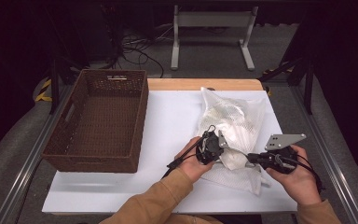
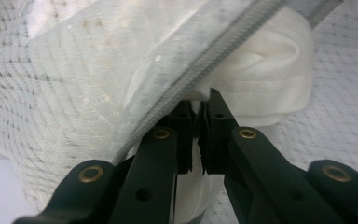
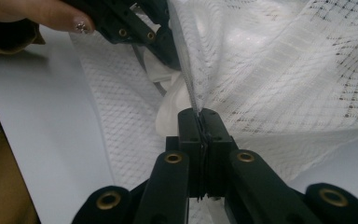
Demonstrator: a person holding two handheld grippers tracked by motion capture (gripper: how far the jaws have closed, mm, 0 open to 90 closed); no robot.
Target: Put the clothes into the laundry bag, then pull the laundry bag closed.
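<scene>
Overhead, the desk [image 1: 168,121] is a white sheet with a strip of bare wood along its far edge, standing on grey carpet in a dark room. Beyond the far edge a pale metal stand [image 1: 212,32] sits on the floor among loose black cables [image 1: 137,49]. A brown woven basket [image 1: 100,121] takes up the left side of the desk, its near left corner hanging past the desk edge.

A white mesh laundry bag [image 1: 235,123] lies right of centre, running from near the far edge to the near right part, with white cloth [image 1: 233,158] bulging from its open end. The left tongs [image 2: 199,122], held in the left hand [image 1: 193,161], are pinched nearly closed on the cloth just under the bag's zip edge [image 2: 214,51]. The right tongs [image 3: 199,122], held in the right hand [image 1: 298,179], are clamped tight on the bag's zip edge, with mesh draping off to one side.

What else fills the bag is blurred behind the mesh and cannot be made out. Both forearms, in tan sleeves [image 1: 154,203], are cut off by the bottom of the high view.
</scene>
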